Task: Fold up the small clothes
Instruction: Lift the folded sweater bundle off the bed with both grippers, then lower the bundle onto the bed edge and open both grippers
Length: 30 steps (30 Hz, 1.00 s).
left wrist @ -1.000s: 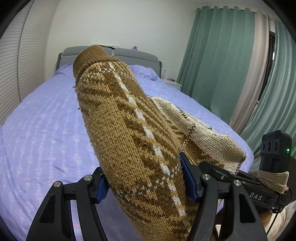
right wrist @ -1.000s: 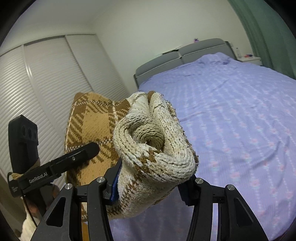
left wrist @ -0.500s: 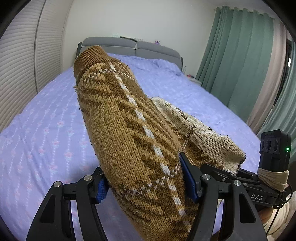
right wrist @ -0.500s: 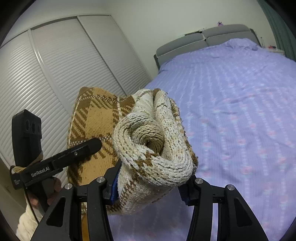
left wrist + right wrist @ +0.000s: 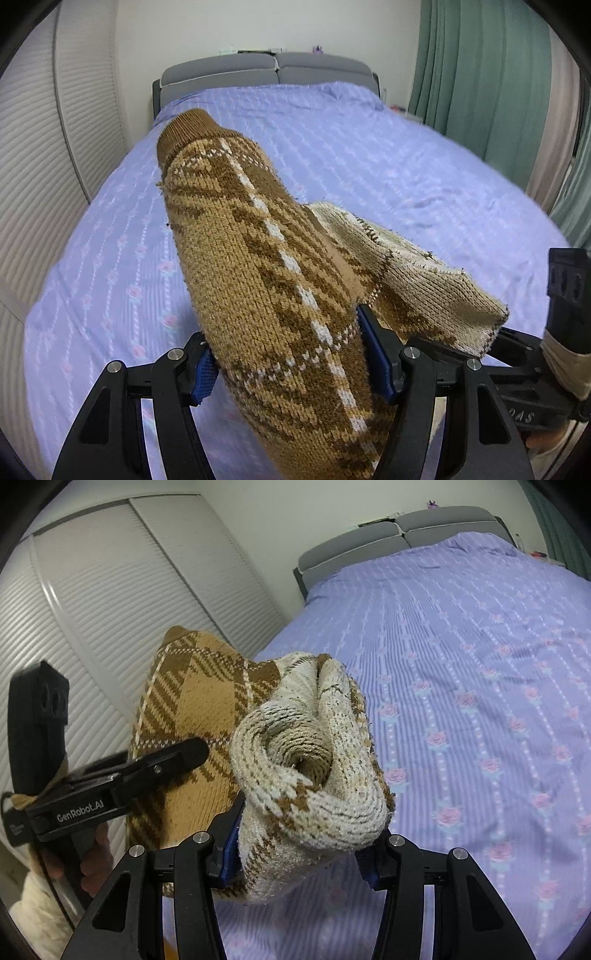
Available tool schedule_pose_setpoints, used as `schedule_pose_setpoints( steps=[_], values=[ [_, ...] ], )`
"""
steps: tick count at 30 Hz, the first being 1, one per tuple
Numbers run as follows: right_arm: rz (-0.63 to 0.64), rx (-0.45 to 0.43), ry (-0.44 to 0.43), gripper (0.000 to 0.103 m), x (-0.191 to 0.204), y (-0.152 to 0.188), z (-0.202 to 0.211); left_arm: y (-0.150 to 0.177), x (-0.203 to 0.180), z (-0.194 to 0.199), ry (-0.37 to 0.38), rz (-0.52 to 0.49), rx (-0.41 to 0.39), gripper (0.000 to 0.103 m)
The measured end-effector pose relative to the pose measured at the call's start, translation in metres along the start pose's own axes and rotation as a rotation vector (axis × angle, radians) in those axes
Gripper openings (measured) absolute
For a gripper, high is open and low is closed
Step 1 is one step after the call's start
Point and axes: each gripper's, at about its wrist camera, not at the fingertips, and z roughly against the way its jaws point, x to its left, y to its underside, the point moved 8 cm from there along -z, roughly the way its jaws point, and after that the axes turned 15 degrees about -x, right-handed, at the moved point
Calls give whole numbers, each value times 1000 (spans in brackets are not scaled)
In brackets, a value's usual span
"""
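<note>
A wide bed fills most of the room, spread with a lilac cover printed in rows of small pink roses, a grey padded headboard at its far end. White louvred wardrobe doors stand along one side, green curtains along the other.

Above the bed, clear of the cover, hangs a small knitted sweater in a tan and brown plaid crossed with white lines, its ribbed brown cuff pointing toward the headboard. The paler, cream inside of the knit is rolled into a thick bundle at the other end.

The left gripper has its jaws pressed onto the brown plaid part, the blue pads sunk against the wool on both sides. The right gripper has its jaws clamped around the cream roll, which bulges out above them. From the right wrist view, the left tool shows beside the plaid panel, with the person's hand on its handle.
</note>
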Motion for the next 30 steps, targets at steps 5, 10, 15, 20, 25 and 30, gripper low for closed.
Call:
schedule_pose_setpoints(
  steps=[5,10,15,20,25,30],
  values=[
    [-46,43,41,49,7,24,-25,6,11,-25,-47,-96,59,66],
    [-113,107,78,49,13,49,-50,28,27,-53,-101,-194,151,66],
    [-171,212,62,50,14,75,-62,49,40,-64,-135,-229,223,67],
    [-193,257,7,53,9,76,-49,55,48,-65,-167,-202,217,71],
    [-190,233,-44,54,-6,69,-24,53,54,-55,-200,-162,198,72],
    [-141,144,-2,64,-27,42,-6,41,53,-10,-333,-167,98,72]
  ],
)
